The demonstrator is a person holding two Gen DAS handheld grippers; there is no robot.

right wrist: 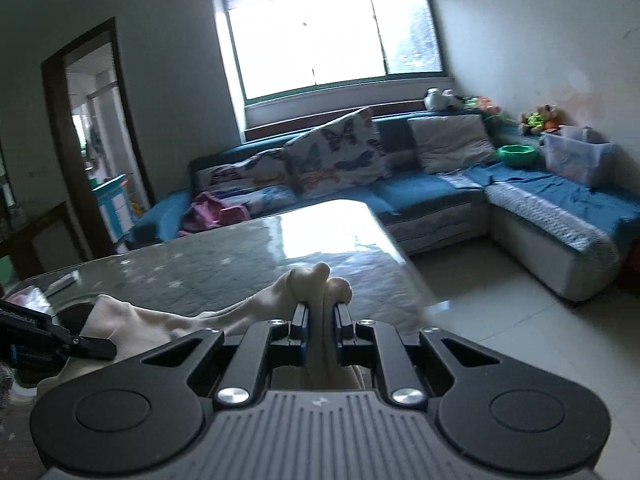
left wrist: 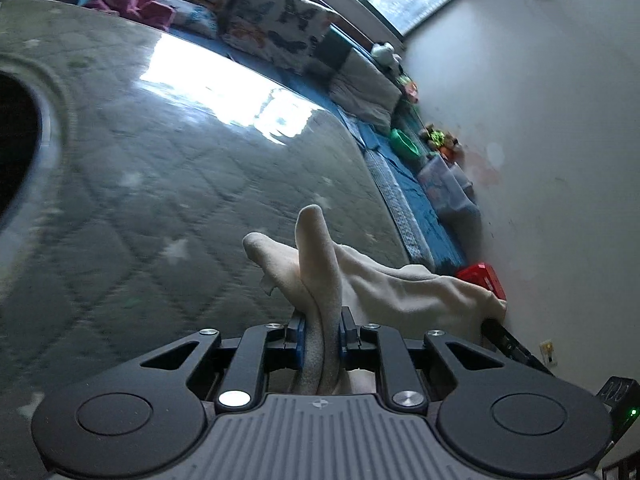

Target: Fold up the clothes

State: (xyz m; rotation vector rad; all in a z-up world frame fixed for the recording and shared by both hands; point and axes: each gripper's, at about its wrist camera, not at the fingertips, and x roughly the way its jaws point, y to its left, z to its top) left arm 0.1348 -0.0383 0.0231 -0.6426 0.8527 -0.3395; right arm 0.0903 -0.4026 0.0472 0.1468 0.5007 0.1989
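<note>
Garment [left wrist: 384, 280] stretched between left claw [left wrist: 320, 336] and right claw [right wrist: 320, 326], above worktop [right wrist: 224, 264]. Behind worktop, sofa [right wrist: 420, 192] under window [right wrist: 336, 36]; cushions [right wrist: 336, 152] on sofa, doorway [right wrist: 96, 136] left.

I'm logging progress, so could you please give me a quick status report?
Left gripper shut on cream garment. Right gripper shut on it too. Garment stretched between them above glass table. Nothing in the way.

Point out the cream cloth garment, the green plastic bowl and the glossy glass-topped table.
Cream cloth garment [left wrist: 320, 248]: left wrist view, bunched fold above the tongs.
Green plastic bowl [right wrist: 517, 155]: right wrist view, its side wall, on the sofa.
Glossy glass-topped table [right wrist: 224, 264]: right wrist view, bare quilted-pattern top.
</note>
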